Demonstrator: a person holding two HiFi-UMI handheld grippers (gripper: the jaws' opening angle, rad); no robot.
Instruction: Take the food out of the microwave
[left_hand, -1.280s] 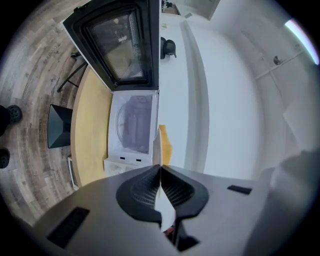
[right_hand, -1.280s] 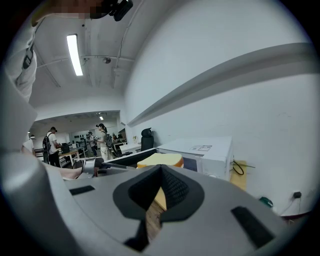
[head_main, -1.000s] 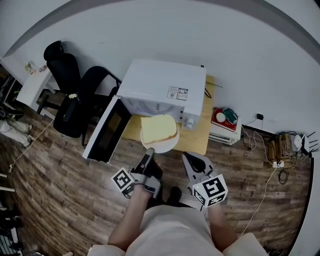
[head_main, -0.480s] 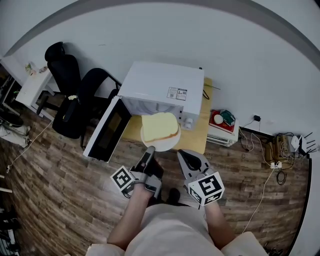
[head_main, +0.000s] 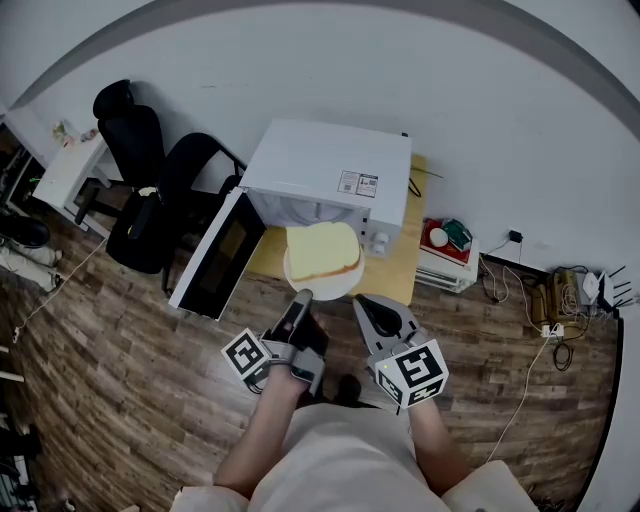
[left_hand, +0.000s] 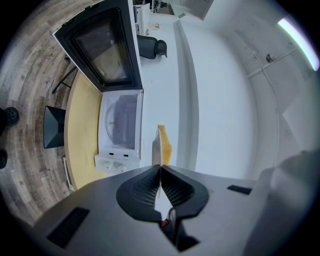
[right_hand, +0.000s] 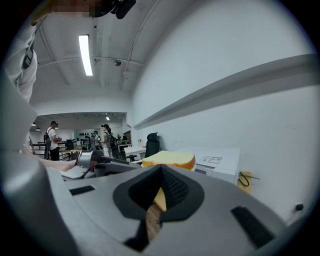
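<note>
A thick slice of yellow bread (head_main: 322, 252) lies on a white plate (head_main: 325, 288) held just in front of the white microwave (head_main: 330, 170), whose door (head_main: 215, 255) hangs open to the left. My left gripper (head_main: 303, 298) is shut on the plate's near rim. In the left gripper view the plate (left_hand: 156, 146) shows edge-on between the pads, with the bread (left_hand: 165, 145) on its right and the empty microwave (left_hand: 120, 125) behind. My right gripper (head_main: 364, 303) is shut on nothing, just right of the plate and apart from it. The right gripper view shows the bread (right_hand: 169, 160) ahead.
The microwave stands on a small yellow table (head_main: 396, 272). Two black chairs (head_main: 150, 190) are to the left of the open door. A low white shelf with a red item (head_main: 450, 245) and floor cables (head_main: 565, 300) lie to the right. People (right_hand: 52, 140) stand far off.
My right gripper has drifted slightly up and toward the plate. The left gripper and the plate with the bread have stayed in place.
</note>
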